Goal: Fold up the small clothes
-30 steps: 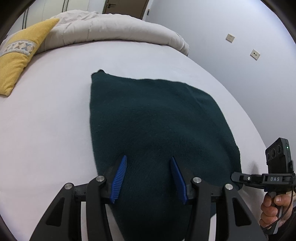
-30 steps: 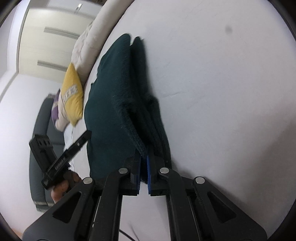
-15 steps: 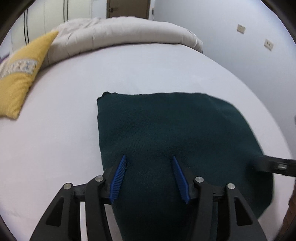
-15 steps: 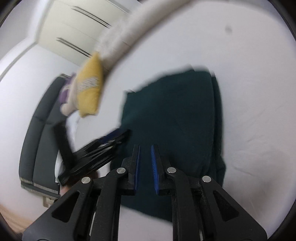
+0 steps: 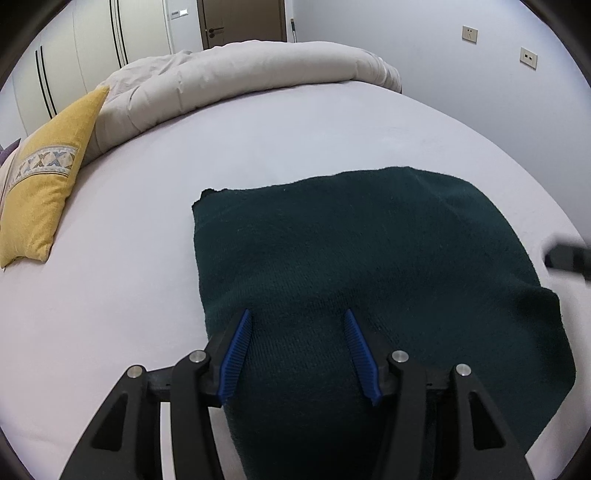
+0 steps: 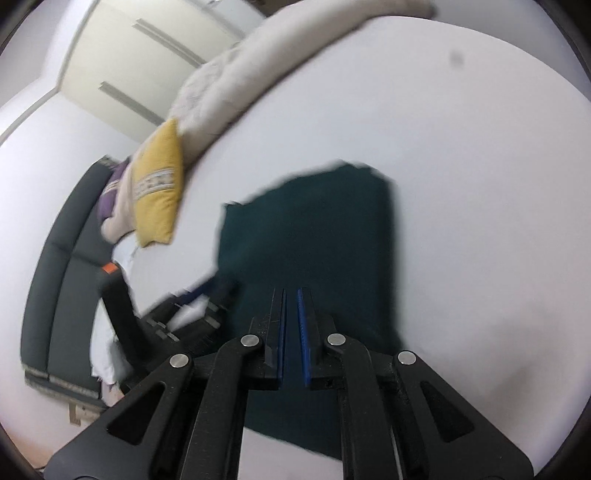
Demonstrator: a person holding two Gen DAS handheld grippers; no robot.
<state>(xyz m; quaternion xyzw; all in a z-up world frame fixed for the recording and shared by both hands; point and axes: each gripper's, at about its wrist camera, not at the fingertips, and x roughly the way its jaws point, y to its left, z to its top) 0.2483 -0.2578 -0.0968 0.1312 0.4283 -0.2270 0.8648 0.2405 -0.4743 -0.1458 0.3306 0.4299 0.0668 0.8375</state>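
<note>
A dark green knitted garment (image 5: pixel 369 266), folded into a rough rectangle, lies flat on the white bed sheet (image 5: pixel 129 295). In the left wrist view its left edge runs straight away from the camera to a small notched corner at the far left; its far edge runs rightward across the bed, and the right side bulges outward with a rounded, uneven border. Its near part passes under the left gripper (image 5: pixel 297 356) and out of the bottom of the frame, so which axis is longer cannot be told. In the right wrist view the same garment (image 6: pixel 314 236) is blurred, with a straight right edge and a squared far corner. No label or writing shows on it.

The left gripper hovers over the near part of the garment with its blue-padded fingers (image 5: pixel 236 354) spread wide, nothing between them. The right gripper (image 6: pixel 291 332) sits above the garment's near edge, its blue pads parted by a narrow gap with no cloth in it. A blurred dark piece of it shows at the right edge of the left view.

Beyond, a yellow cushion (image 5: pixel 44 184) with a patterned band lies to the left, against a rolled beige duvet (image 5: pixel 240 74) along the far side of the bed. Two wall sockets (image 5: pixel 469 34) are on the wall at right, and a dark sofa (image 6: pixel 62 266) is beside the bed.
</note>
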